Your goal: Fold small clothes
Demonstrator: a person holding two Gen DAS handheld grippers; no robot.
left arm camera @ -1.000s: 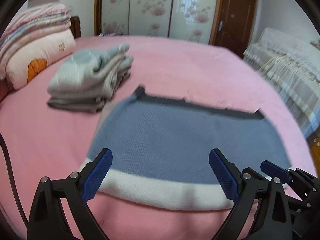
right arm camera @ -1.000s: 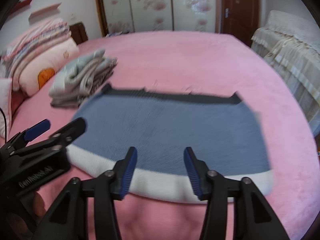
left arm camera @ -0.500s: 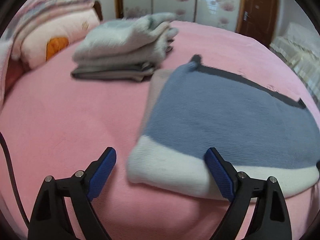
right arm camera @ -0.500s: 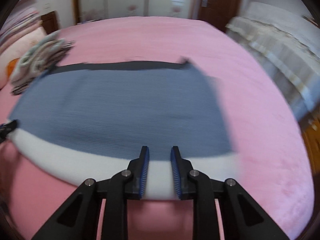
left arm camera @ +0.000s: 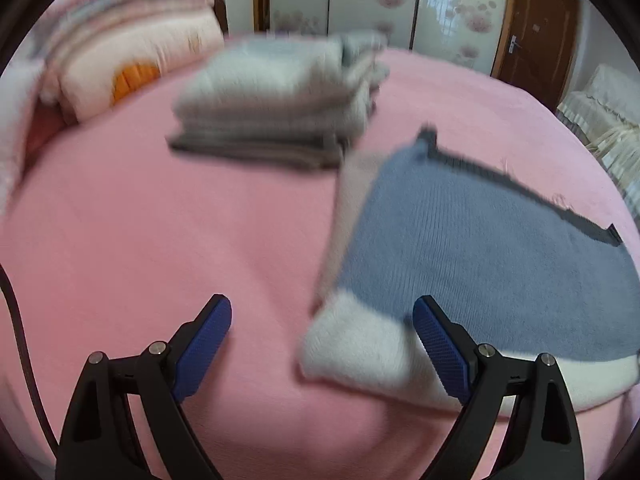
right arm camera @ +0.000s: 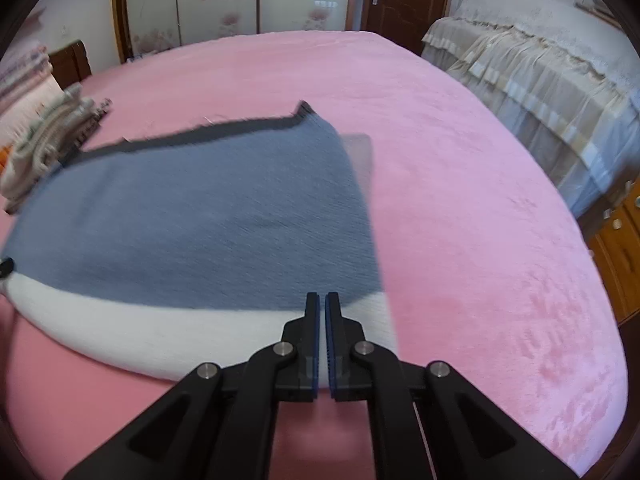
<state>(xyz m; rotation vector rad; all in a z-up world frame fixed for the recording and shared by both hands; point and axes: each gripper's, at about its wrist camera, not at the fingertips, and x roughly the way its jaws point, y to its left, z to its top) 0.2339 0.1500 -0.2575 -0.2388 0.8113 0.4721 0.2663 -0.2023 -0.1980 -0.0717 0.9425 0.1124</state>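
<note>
A blue-grey knit garment [left arm camera: 480, 248] with a white hem band and a dark strip along its far edge lies flat on the pink bed [left arm camera: 140, 240]. My left gripper [left arm camera: 320, 308] stands open over the hem's near left corner; the white corner lies between its fingers, untouched by the pads. In the right wrist view the same garment [right arm camera: 200, 220] spreads to the left. My right gripper [right arm camera: 322, 300] is shut just above the white band near the right corner. No cloth shows between its pads.
A stack of folded grey clothes [left arm camera: 276, 108] sits beyond the garment's left end, also seen as the stack [right arm camera: 48, 136]. Pillows and folded quilts [left arm camera: 132, 48] lie far left. A second bed with a beige cover [right arm camera: 540, 80] stands right of the pink bed [right arm camera: 480, 220].
My left gripper slid left from the hem's middle to its left corner, staying open. My right gripper slid right to the right corner and its jaws closed from half open to shut.
</note>
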